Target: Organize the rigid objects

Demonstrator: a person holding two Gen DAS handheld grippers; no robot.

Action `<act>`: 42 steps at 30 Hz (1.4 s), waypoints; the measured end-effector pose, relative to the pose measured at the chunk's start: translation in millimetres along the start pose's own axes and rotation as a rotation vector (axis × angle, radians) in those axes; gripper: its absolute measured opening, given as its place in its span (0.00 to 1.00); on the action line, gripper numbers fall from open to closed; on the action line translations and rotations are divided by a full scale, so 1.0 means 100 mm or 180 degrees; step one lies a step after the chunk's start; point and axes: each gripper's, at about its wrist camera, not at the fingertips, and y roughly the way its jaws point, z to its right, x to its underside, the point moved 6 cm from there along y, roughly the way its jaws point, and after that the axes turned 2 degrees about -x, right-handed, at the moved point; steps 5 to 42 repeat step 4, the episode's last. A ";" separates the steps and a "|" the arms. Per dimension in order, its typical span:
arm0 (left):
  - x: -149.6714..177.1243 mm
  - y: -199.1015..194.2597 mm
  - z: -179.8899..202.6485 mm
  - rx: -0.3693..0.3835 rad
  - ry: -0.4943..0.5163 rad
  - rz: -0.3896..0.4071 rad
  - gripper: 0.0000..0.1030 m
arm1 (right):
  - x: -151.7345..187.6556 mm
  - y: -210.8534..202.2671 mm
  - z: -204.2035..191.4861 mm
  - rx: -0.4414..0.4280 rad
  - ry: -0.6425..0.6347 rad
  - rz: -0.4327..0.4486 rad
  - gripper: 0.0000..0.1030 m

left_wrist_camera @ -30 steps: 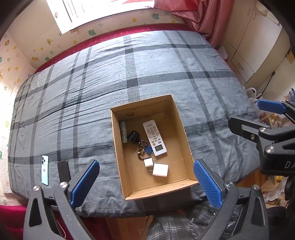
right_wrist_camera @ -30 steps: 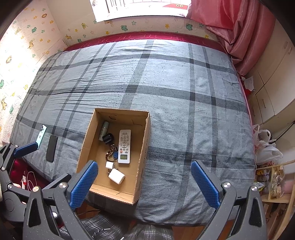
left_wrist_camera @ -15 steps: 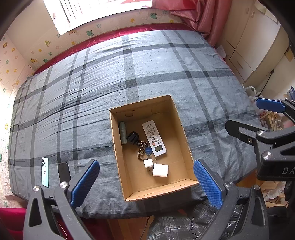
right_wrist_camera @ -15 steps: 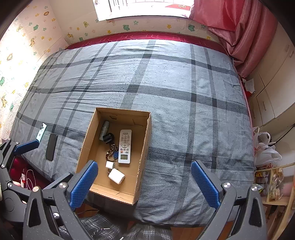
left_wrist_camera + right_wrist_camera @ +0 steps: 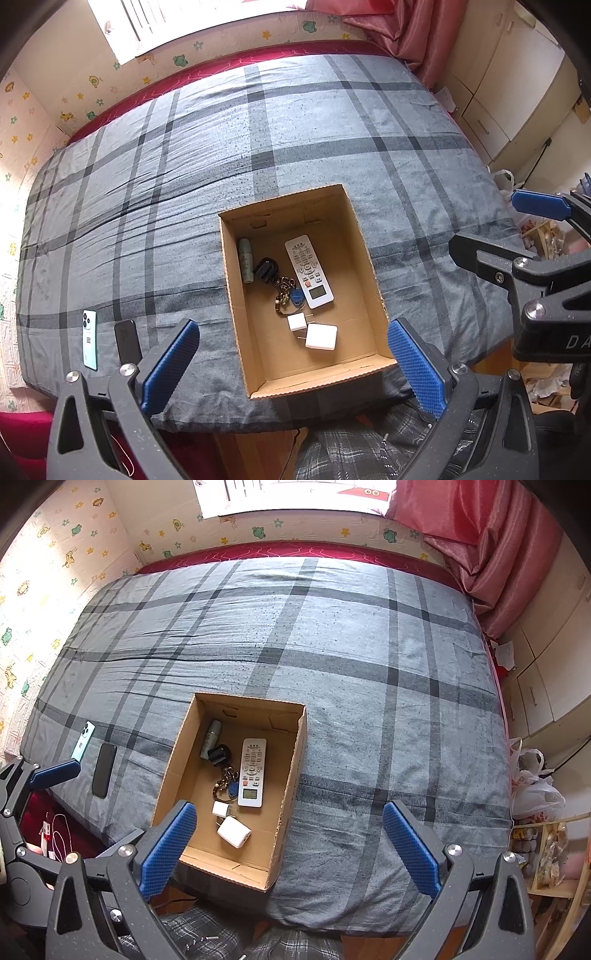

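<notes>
Now both grippers, left gripper (image 5: 291, 360) and right gripper (image 5: 291, 843), hang spread wide and empty; the cardboard box (image 5: 364, 236) lies ahead between the left fingers, two phones (image 5: 127, 341) just beyond its left fingertip.

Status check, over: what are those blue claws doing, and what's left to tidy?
Left gripper, right gripper open, empty. Two phones outside cardboard box. Path unobstructed.

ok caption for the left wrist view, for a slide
Open left gripper above a cardboard box of small items on a plaid bed.
</notes>
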 end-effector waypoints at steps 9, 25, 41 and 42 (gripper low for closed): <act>-0.01 -0.01 0.03 0.0048 -0.0020 0.0004 1.00 | -0.01 0.02 0.01 -0.0002 -0.0044 -0.0015 1.00; -0.01 -0.01 0.03 0.0048 -0.0020 0.0004 1.00 | -0.01 0.02 0.01 -0.0002 -0.0044 -0.0015 1.00; -0.01 -0.01 0.03 0.0048 -0.0020 0.0004 1.00 | -0.01 0.02 0.01 -0.0002 -0.0044 -0.0015 1.00; -0.01 -0.01 0.03 0.0048 -0.0020 0.0004 1.00 | -0.01 0.02 0.01 -0.0002 -0.0044 -0.0015 1.00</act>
